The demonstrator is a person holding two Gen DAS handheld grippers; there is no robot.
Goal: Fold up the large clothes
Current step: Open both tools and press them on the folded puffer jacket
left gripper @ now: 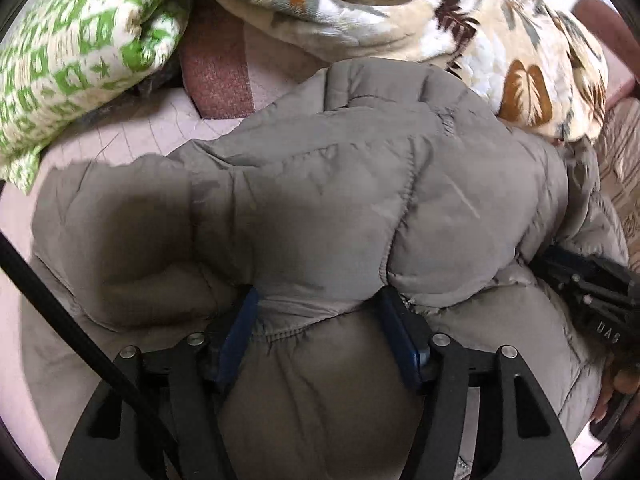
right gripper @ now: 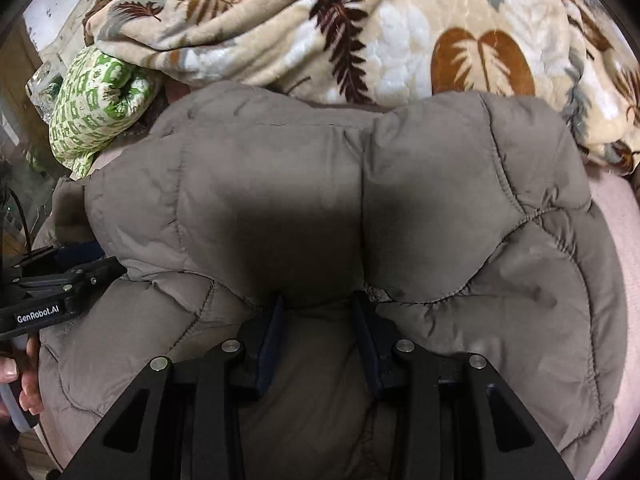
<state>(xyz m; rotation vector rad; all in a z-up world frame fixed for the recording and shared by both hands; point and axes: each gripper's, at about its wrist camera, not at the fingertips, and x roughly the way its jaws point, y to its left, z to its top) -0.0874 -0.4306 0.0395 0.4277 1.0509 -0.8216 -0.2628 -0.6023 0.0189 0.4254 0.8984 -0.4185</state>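
A puffy grey-brown quilted jacket [left gripper: 320,200] lies bunched on a pink bed sheet [left gripper: 140,136]. My left gripper [left gripper: 320,300] points down at it, and a thick fold of the jacket fills the gap between its blue pads [left gripper: 240,320], which press on it. In the right wrist view the jacket [right gripper: 280,180] bulges the same way above my right gripper [right gripper: 318,300], whose jaws stand narrower and pinch a fold. Each gripper shows in the other's view: the right gripper [left gripper: 560,264] at the jacket's right edge, the left gripper [right gripper: 108,268] at its left edge.
A cream blanket with brown leaf prints [right gripper: 400,40] is heaped just behind the jacket. A green-and-white patterned pillow [left gripper: 72,52] lies at the back left. A person's hand [right gripper: 24,376] holds the left gripper's handle. A black cable [left gripper: 60,300] crosses the lower left.
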